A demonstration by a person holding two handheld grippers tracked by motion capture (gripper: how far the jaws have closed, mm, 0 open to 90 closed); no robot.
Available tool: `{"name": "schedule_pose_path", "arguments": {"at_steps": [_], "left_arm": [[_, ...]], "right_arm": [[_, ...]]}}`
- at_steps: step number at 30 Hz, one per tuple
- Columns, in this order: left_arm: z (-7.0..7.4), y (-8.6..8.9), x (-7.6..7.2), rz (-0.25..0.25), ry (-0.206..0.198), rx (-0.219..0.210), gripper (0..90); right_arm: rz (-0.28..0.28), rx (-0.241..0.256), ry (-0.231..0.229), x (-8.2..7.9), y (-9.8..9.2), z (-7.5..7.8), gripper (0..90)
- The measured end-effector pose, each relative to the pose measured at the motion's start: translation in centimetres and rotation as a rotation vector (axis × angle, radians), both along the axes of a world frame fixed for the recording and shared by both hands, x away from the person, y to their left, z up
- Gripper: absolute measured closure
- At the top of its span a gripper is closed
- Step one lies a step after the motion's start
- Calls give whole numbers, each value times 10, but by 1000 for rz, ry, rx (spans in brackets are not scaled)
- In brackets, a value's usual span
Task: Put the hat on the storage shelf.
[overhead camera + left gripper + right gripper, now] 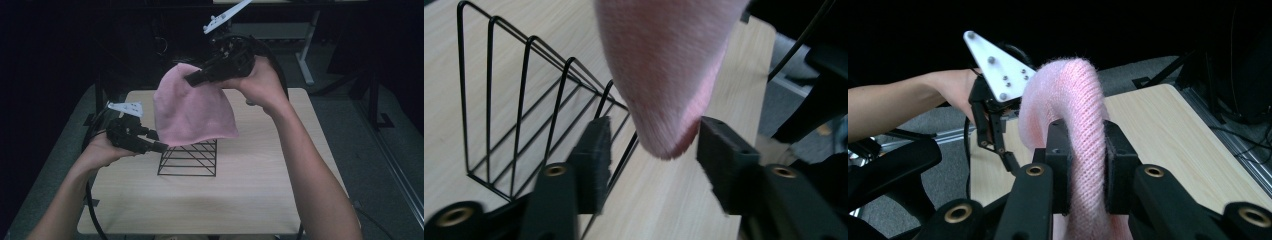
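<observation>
A pink knit hat [192,107] hangs in the air over a black wire rack [189,159] on the table. My right gripper [196,77] is shut on the hat's top; in the right gripper view the knit [1082,125] bulges up between the jaws, midway at my right gripper [1081,165]. My left gripper [159,141] stands open at the hat's lower left corner. In the left gripper view that corner [664,100] hangs between the two pads without being pinched, and my left gripper [650,160] is beside the wire rack [519,105].
The light wooden table [250,190] has bare room in front of and to the right of the rack. Dark floor and a desk leg [305,55] lie beyond the far edge. Both forearms come in from the bottom.
</observation>
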State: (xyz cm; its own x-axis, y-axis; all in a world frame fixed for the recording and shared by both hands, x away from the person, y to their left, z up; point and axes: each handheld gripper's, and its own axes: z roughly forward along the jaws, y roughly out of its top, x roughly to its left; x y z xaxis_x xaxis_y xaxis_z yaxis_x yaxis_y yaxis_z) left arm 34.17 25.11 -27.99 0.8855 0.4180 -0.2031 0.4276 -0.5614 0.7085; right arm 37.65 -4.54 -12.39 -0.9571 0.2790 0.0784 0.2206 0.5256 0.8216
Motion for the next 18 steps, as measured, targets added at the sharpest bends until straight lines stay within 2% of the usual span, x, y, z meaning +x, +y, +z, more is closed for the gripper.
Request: {"name": "schedule_pose_path", "arguments": {"at_steps": [5,7,11,14,15,18], "left_arm": [[-1,6,2,10,-2,-6,753],[-1,7,2,23,-14,-2,808],[-2,7,2,44,-12,24,823],[-3,7,4,39,-25,59,830],[-4,6,3,56,-22,48,832],[-6,5,5,61,-26,60,833]], "right_arm": [[2,-3,-10,2,5,-2,770],[-4,0,-6,4,6,-3,769],[-9,5,3,6,8,-6,770],[-15,-2,7,9,10,-10,769],[-20,-8,3,10,9,-12,769],[-40,-7,15,14,8,-16,770]]}}
